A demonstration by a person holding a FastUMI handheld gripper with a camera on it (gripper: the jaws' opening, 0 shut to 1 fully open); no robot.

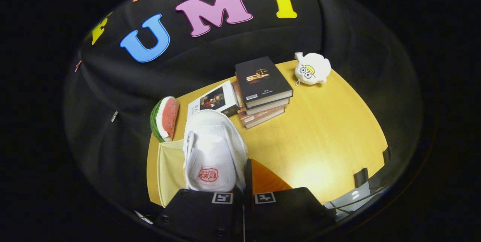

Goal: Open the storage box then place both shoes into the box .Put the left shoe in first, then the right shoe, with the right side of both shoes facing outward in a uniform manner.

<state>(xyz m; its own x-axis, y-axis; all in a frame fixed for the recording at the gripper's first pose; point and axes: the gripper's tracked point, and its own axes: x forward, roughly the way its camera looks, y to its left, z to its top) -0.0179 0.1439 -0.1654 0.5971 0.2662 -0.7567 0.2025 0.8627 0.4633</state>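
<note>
Gripper view has the gripper [243, 182] clenched on a white shoe [212, 155] above the storage box [169, 170]; lower it slowly, level.

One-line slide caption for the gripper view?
Tongs shut on white shoe above open storage box, books beyond.

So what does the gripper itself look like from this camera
The gripper shows as two broad, blocky finger bodies side by side at the bottom of the view. Each carries a small square white tag with a black coded pattern near its top inner corner. A few small round screw heads dot the lower faces. No cables or sleeve can be made out on it.
</note>
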